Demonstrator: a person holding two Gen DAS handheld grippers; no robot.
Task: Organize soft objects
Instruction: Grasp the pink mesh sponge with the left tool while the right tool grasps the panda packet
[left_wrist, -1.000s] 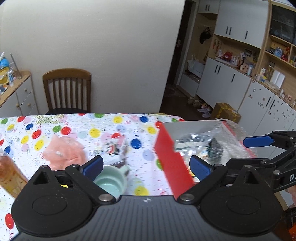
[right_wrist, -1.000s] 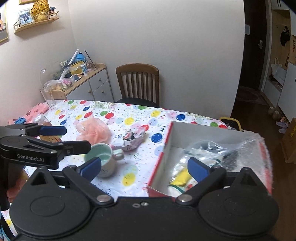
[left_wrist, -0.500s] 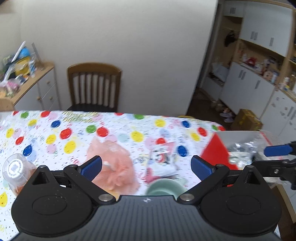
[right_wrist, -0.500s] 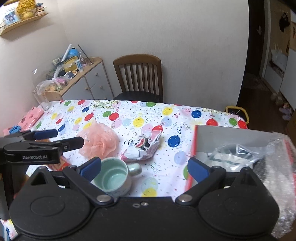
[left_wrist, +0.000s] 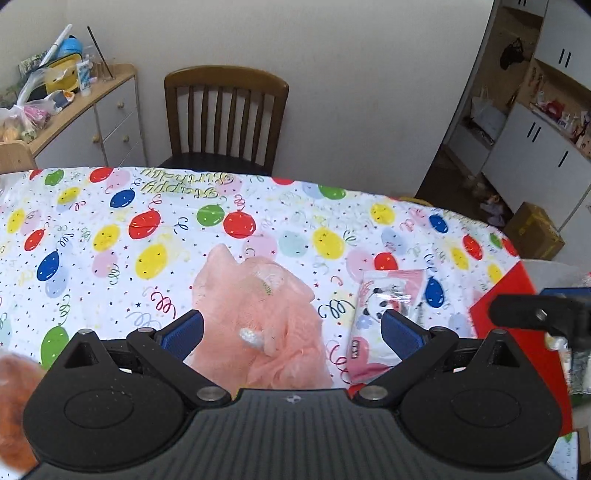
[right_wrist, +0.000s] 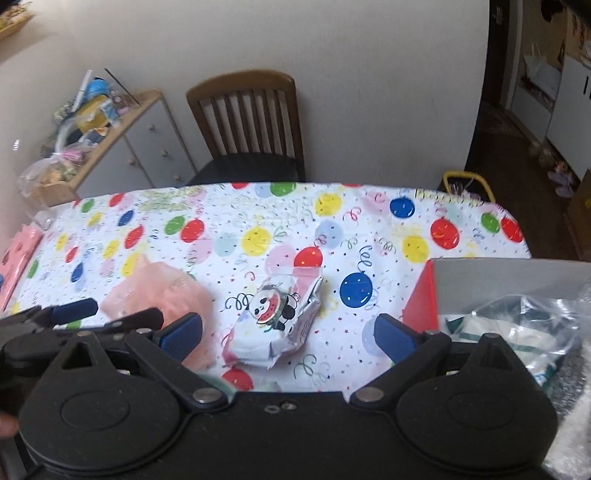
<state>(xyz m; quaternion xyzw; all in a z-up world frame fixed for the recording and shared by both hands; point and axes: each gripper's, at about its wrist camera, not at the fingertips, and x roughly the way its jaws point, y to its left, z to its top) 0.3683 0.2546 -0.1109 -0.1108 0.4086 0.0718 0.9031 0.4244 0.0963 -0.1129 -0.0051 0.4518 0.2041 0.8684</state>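
Note:
A pink mesh bath pouf (left_wrist: 266, 317) lies on the balloon-print tablecloth (left_wrist: 147, 229), directly between and ahead of my open left gripper (left_wrist: 291, 330). It also shows in the right wrist view (right_wrist: 159, 291). A soft panda-print packet (right_wrist: 275, 319) lies in front of my open, empty right gripper (right_wrist: 288, 336), and shows in the left wrist view (left_wrist: 384, 317). A red box (right_wrist: 421, 299) with plastic bags (right_wrist: 517, 328) inside stands at the table's right end. The left gripper (right_wrist: 74, 317) appears at the left of the right wrist view.
A wooden chair (left_wrist: 225, 114) stands at the table's far side. A cluttered sideboard (left_wrist: 74, 110) is at the back left. A pink box (right_wrist: 18, 254) lies at the table's left edge. An orange-filled jar (left_wrist: 14, 398) is beside my left gripper.
Both grippers have swung left and moved forward. The pouf now sits between the left fingers and the panda packet before the right ones. The green mug has dropped out of view.

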